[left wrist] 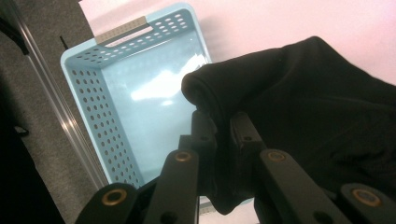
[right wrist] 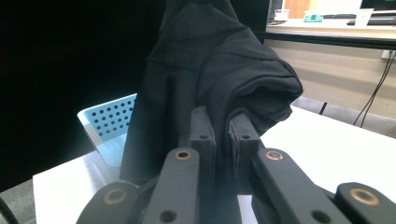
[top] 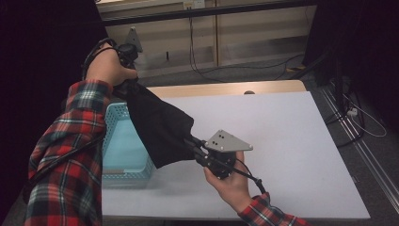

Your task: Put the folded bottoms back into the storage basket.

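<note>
Cloth, black and soft, hangs stretched between my two grippers: the black garment (top: 160, 127) runs on a slope from my raised left gripper (top: 126, 84) down to my right gripper (top: 195, 145), lifted clear of the white table (top: 291, 136). My left gripper (left wrist: 219, 128) is clenched on a rolled edge of the garment (left wrist: 303, 107), the fabric pinched tight between the two black jaws and spilling out to the right of them. My right gripper (right wrist: 222, 126) is likewise clamped on a folded bunch of the garment (right wrist: 224, 60), which rises above the jaws and bulges to the right. Below the cloth sits the light blue basket (top: 120, 150) at the left part of the table, its perforated walls showing; in the left gripper view the basket (left wrist: 121, 112) lies under and behind the jaws, its floor bare where I can see it. In the right gripper view a corner of the basket (right wrist: 107, 123) shows just left of the hanging fabric. My plaid sleeves (top: 70, 155) come in from the bottom.
</note>
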`<state>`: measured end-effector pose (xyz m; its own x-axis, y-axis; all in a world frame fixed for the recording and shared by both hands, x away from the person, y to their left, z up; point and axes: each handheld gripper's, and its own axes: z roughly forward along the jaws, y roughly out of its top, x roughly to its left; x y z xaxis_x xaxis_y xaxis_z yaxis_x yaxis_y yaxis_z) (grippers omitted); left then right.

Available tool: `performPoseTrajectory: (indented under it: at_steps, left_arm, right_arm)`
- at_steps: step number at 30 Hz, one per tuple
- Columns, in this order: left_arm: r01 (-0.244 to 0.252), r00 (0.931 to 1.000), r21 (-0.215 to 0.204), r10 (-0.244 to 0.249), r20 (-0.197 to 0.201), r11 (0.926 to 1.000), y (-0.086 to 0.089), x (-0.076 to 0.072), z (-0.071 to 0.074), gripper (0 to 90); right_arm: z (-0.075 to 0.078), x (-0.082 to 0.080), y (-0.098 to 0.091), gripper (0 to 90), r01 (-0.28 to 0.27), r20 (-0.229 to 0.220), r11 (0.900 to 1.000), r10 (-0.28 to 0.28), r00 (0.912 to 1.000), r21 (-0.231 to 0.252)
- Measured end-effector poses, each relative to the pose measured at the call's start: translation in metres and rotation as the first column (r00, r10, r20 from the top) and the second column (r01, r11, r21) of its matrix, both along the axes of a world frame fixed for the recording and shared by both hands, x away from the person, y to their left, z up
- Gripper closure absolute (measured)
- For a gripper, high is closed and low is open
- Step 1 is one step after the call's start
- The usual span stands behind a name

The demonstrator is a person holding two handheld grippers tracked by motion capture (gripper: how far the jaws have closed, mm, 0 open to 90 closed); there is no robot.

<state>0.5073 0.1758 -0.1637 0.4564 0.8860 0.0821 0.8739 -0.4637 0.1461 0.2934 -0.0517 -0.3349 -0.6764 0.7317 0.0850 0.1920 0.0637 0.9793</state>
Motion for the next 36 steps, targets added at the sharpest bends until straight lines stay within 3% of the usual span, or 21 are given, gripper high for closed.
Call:
performPoseTrajectory:
  at_steps: [20, 36]
  left_arm:
    - [-0.045, 0.9988, -0.003, 0.045, 0.021, 0.9990, 0.031, 0.001, 0.005, 82.8]
    - [-0.081, 0.9966, 0.028, 0.080, 0.018, 0.9963, 0.053, 0.007, -0.001, 82.8]
  right_arm:
    - [0.003, 0.001, 0.039, 83.6, -0.053, 0.022, 0.9986, 0.052, 0.9984, 0.009]
    - [-0.001, 0.004, 0.062, 83.6, -0.060, 0.030, 0.9977, 0.059, 0.9978, 0.032]
